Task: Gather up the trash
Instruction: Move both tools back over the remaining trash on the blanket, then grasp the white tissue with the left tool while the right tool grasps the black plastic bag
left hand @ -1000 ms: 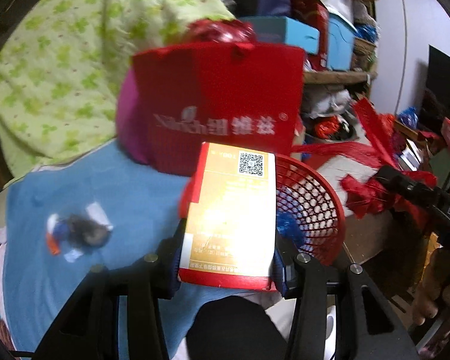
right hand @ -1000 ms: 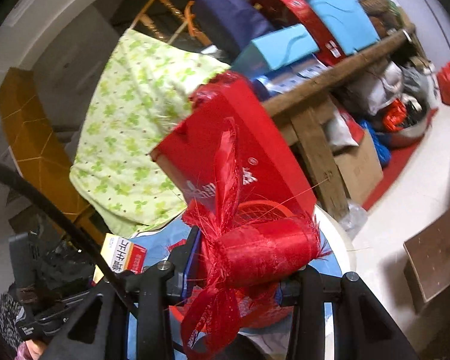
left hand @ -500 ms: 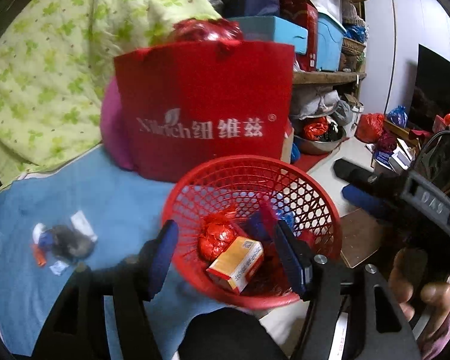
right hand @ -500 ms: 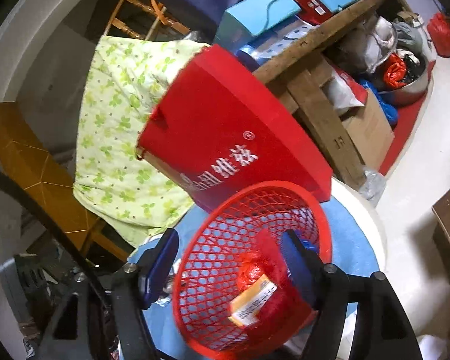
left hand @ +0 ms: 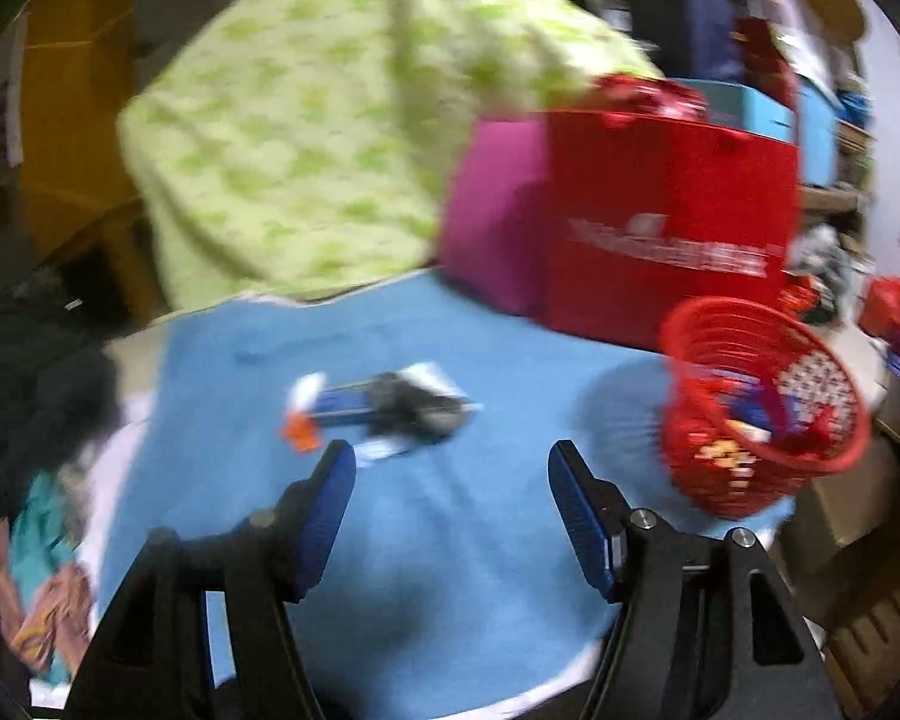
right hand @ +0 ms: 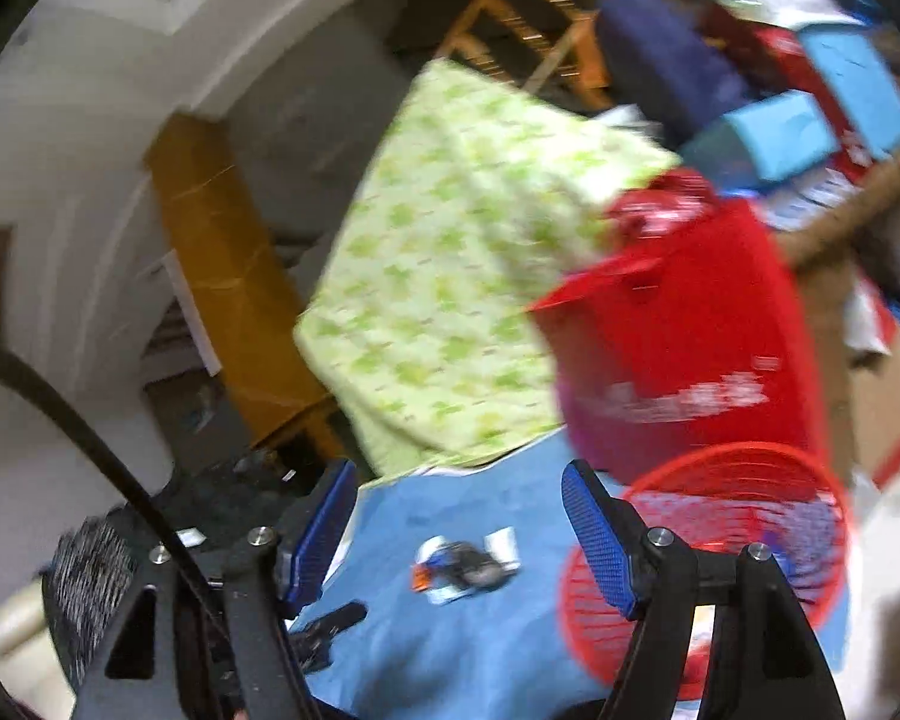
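A red mesh basket point(left hand: 762, 402) stands at the right edge of the blue-covered table point(left hand: 450, 540) and holds a yellow carton and red ribbon. It also shows in the right wrist view point(right hand: 720, 546). A small pile of wrappers point(left hand: 384, 414), blue, white, orange and dark, lies mid-table ahead of my left gripper point(left hand: 447, 498), which is open and empty. The pile also shows in the right wrist view point(right hand: 465, 564) between the fingers of my right gripper point(right hand: 456, 522), which is open and empty above the table. Both views are blurred.
A red paper bag point(left hand: 666, 222) and a magenta bag point(left hand: 492, 216) stand behind the basket. A green patterned quilt point(left hand: 342, 120) hangs at the table's far side. Shelves of boxes point(right hand: 810, 108) fill the right. Dark clutter point(left hand: 30, 390) lies left.
Both grippers released their loads into the basket: the left its yellow carton, the right its red ribbon. Both have since swung left, toward the wrapper pile, with jaws open.
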Available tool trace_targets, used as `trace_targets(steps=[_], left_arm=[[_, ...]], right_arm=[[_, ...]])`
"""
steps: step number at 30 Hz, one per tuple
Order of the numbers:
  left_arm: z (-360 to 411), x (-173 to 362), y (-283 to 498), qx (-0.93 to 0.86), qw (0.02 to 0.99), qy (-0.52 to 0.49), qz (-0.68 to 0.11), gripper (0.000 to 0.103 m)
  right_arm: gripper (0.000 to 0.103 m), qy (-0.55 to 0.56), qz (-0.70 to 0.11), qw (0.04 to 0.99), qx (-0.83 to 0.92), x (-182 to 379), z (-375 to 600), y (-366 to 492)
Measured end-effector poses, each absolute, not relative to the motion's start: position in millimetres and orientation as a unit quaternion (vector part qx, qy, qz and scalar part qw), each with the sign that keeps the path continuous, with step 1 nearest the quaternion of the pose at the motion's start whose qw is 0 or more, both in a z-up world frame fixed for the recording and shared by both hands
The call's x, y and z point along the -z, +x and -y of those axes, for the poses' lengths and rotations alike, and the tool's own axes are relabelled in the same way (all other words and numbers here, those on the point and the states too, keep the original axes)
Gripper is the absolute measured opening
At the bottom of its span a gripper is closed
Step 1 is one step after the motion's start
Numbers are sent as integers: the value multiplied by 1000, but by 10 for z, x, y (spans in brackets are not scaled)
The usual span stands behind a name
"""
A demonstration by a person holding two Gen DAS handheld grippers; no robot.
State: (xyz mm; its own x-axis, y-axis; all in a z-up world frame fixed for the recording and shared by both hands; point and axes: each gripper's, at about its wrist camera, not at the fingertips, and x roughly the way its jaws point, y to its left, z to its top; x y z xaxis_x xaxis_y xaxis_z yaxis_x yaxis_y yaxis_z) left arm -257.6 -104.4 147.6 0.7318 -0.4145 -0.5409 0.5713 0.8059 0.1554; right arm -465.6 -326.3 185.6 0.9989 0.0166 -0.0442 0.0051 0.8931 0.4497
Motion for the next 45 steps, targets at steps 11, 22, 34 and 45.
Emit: trace_targets(steps=[11, 22, 34, 45], left_arm=[[226, -1091, -2011, 185, 935, 95, -288, 68], [-95, -479, -1510, 157, 916, 74, -361, 68], [83, -414, -186, 170, 902, 88, -386, 68], [902, -197, 1233, 240, 866, 74, -432, 68]], right_arm=[[74, 204, -168, 962, -77, -1525, 2491, -3490], [74, 253, -319, 913, -35, -522, 2617, -2062], [74, 221, -328, 919, 5, -246, 2902, -872], [56, 177, -374, 910, -11, 139, 2832, -437]])
